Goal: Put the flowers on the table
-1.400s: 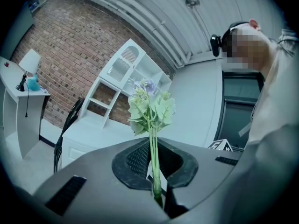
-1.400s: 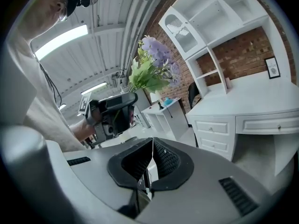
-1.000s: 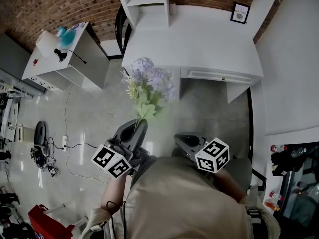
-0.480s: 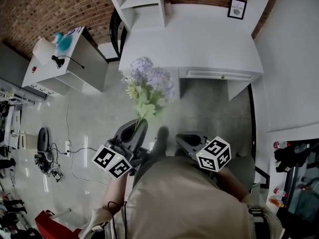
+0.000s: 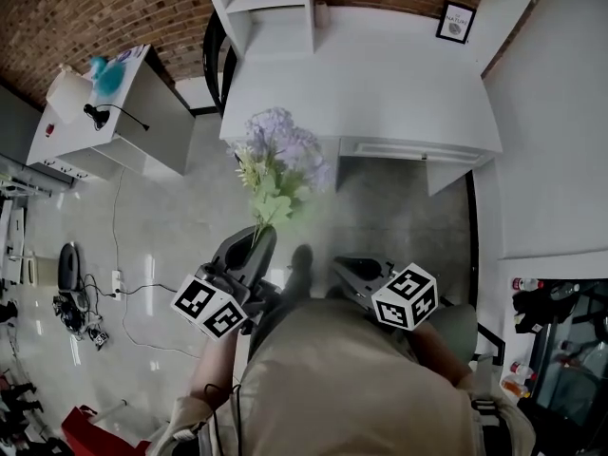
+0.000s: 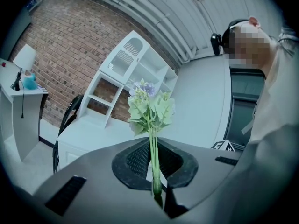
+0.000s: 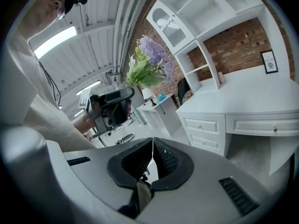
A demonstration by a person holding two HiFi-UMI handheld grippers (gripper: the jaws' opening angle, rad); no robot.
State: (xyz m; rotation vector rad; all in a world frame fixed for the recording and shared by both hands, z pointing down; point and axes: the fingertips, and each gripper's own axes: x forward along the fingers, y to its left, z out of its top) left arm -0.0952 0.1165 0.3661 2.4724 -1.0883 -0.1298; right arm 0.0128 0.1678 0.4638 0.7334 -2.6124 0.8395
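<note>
Both sets of fingers closed: left gripper (image 5: pixel 256 245) on the flowers (image 6: pixel 149 107) (stems plain in its view), right gripper (image 5: pixel 353 272) empty

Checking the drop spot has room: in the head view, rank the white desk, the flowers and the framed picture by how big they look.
1. white desk, by far the largest.
2. flowers; they are held nearer the camera, which inflates them.
3. framed picture, the smallest.

No legible text; framed print (image 5: pixel 456 22) on table (image 5: pixel 380 84) too small.
</note>
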